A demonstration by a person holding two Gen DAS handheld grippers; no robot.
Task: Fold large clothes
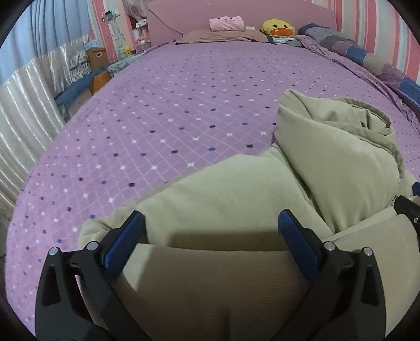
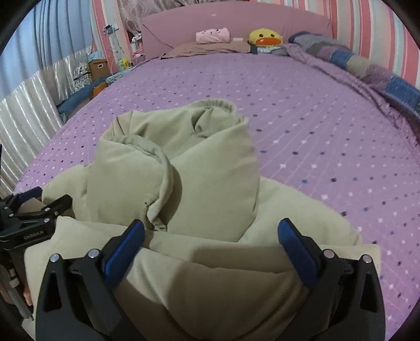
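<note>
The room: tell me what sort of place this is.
Most likely a home bedroom. A wide bed with a purple patterned sheet meets a pink headboard, a yellow duck plush sits by the pillows, and curtains hang at the left.

Pale olive-green padded garment (image 2: pixel 199 183), bunched at the near edge of the purple bedspread (image 2: pixel 302 110).

I see one large, thick, soft piece of clothing, heaped rather than flat. A bulky rolled part stands up in its middle, with an elasticated gathered edge (image 2: pixel 218 102) at the top, on the side facing the far end of the bedspread. Lower, flatter folds spread to either side and toward me, where a smoother tan-toned panel (image 1: pixel 210 283) lies nearest.
</note>
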